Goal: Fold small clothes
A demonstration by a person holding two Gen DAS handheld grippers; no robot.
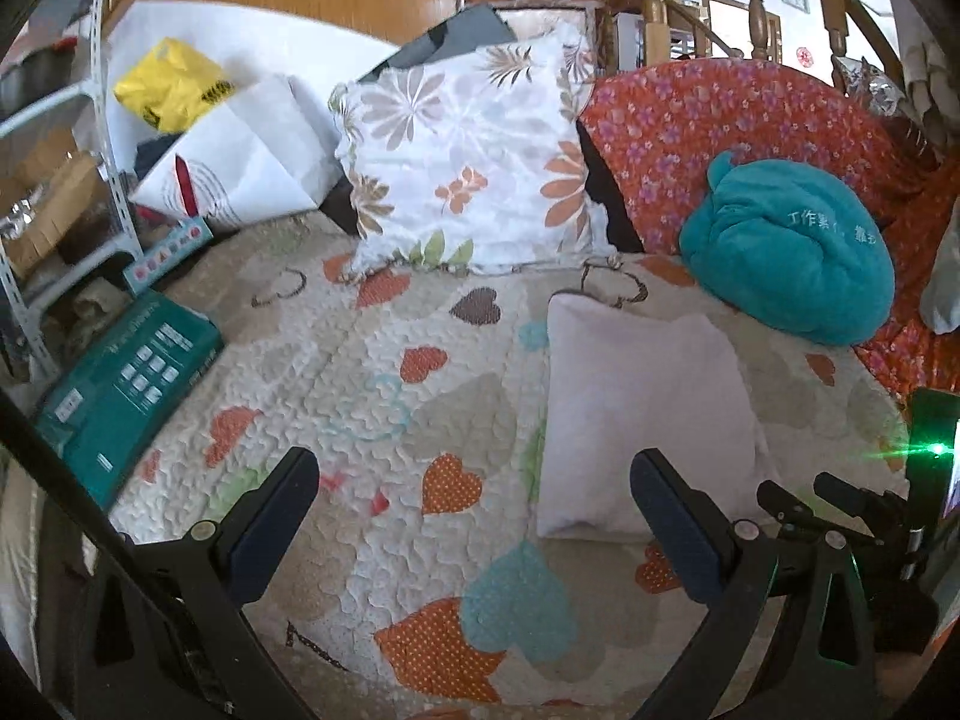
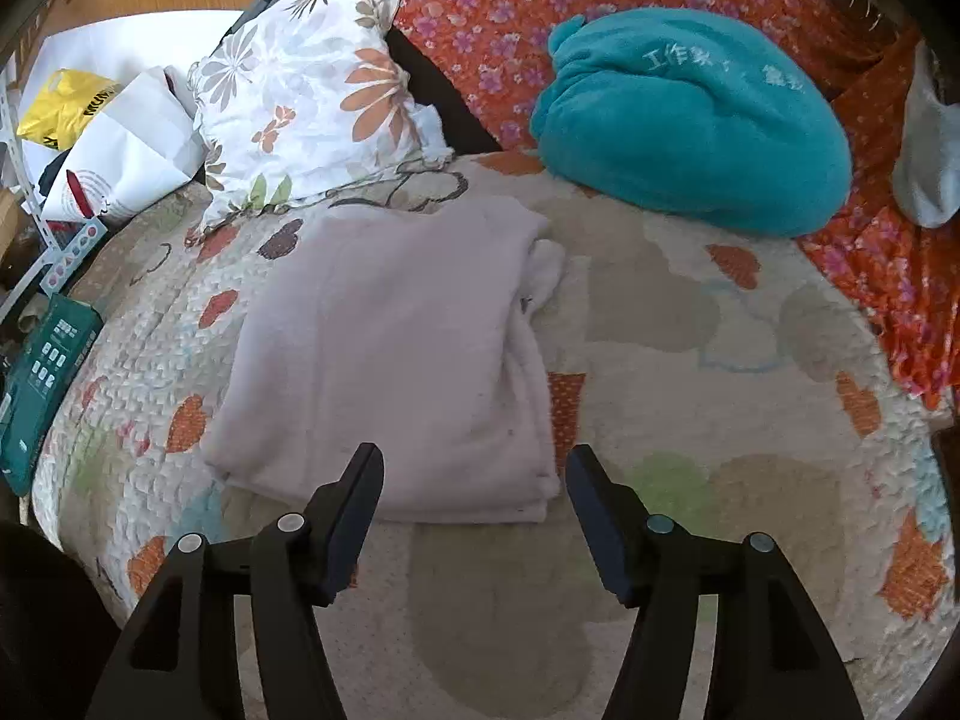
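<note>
A pale pink garment [image 2: 390, 354] lies folded in a flat rectangle on the heart-patterned quilt [image 2: 690, 420]. It also shows in the left wrist view [image 1: 642, 408], to the right of centre. My right gripper [image 2: 474, 468] is open and empty, its fingertips just at the garment's near edge. My left gripper [image 1: 474, 474] is open and empty above the quilt [image 1: 384, 396], left of the garment. The right gripper [image 1: 840, 510] shows at the right edge of the left wrist view.
A floral cushion [image 1: 468, 156], a teal fleece bundle [image 2: 690, 120] and an orange flowered cloth [image 2: 510, 12] sit at the back. A green box [image 1: 126, 384], a white paper bag [image 1: 240, 162] and a yellow bag [image 1: 168, 84] are at the left.
</note>
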